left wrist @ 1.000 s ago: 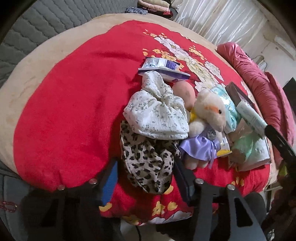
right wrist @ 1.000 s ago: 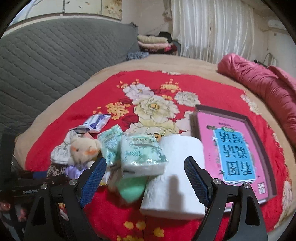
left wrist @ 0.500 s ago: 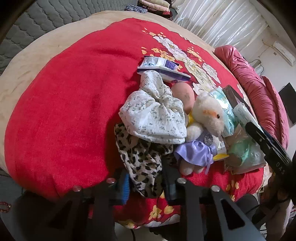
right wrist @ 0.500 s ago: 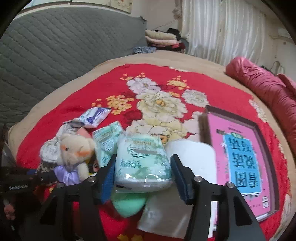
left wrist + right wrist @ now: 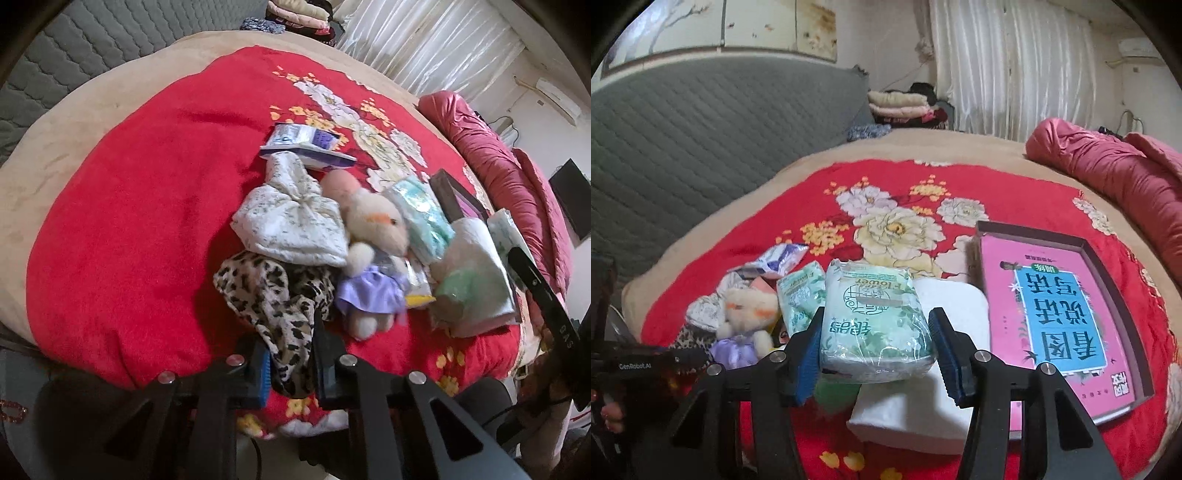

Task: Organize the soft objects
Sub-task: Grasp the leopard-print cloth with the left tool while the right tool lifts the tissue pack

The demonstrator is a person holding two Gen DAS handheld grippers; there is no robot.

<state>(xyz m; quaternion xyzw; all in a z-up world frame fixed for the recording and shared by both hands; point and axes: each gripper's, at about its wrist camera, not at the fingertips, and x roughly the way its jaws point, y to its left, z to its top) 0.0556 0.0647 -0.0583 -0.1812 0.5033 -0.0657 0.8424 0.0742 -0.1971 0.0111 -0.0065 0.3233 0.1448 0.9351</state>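
Soft things heaped on a red floral blanket (image 5: 122, 206).
The right gripper (image 5: 875, 356), jaws just closed, clamps a green tissue pack (image 5: 873, 317) above a white roll (image 5: 923, 406); the left gripper (image 5: 291, 365), jaws just closed, pinches the leopard-print cloth (image 5: 273, 295) at the blanket's near edge.

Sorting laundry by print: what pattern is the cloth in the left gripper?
Leopard print, black and brown spots on cream: leopard cloth, clearest in the left wrist view.

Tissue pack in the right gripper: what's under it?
Under the tissue pack: a green sponge-like lump and a white paper roll. Anything beneath those is hidden.
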